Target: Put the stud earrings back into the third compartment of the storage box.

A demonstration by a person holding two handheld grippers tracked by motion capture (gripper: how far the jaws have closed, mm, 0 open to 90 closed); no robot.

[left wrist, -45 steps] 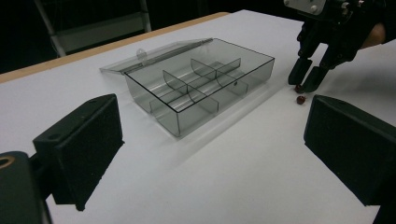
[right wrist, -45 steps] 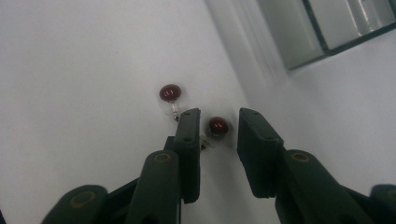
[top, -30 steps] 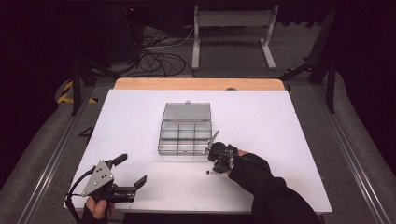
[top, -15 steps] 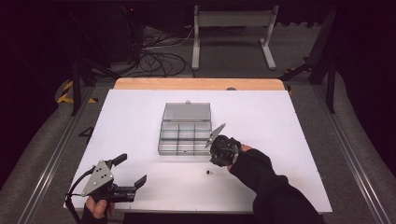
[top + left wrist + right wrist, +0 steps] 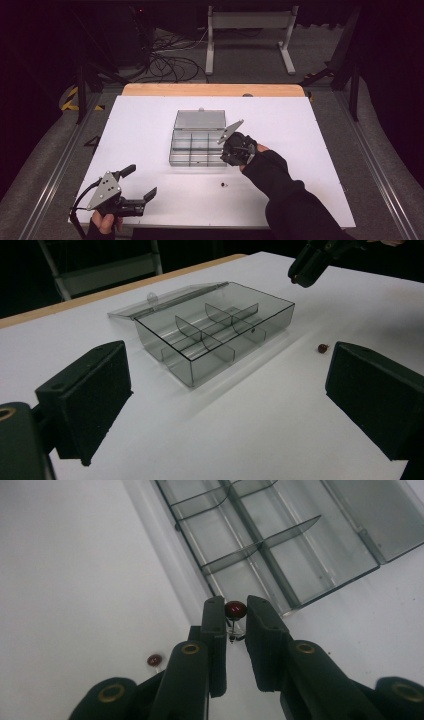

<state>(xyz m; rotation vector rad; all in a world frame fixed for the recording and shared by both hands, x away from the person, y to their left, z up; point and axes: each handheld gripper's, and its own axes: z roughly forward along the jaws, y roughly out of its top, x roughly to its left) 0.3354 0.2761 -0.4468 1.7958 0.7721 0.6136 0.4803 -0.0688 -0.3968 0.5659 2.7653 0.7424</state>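
Your right claw (image 5: 235, 617) is closed on 1 dark red bead (image 5: 235, 609), pinched between its tips above the near edge of the clear divided box (image 5: 197, 140). A 2nd bead (image 5: 223, 185) lies on the white surface (image 5: 310, 150). Your left claw (image 5: 140, 185) rests wide open, holding nothing.

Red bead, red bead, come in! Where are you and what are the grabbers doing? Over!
Right gripper shut on red bead, above clear box near corner. Left gripper open, low over table. Second red bead loose on table. Nothing blocking.
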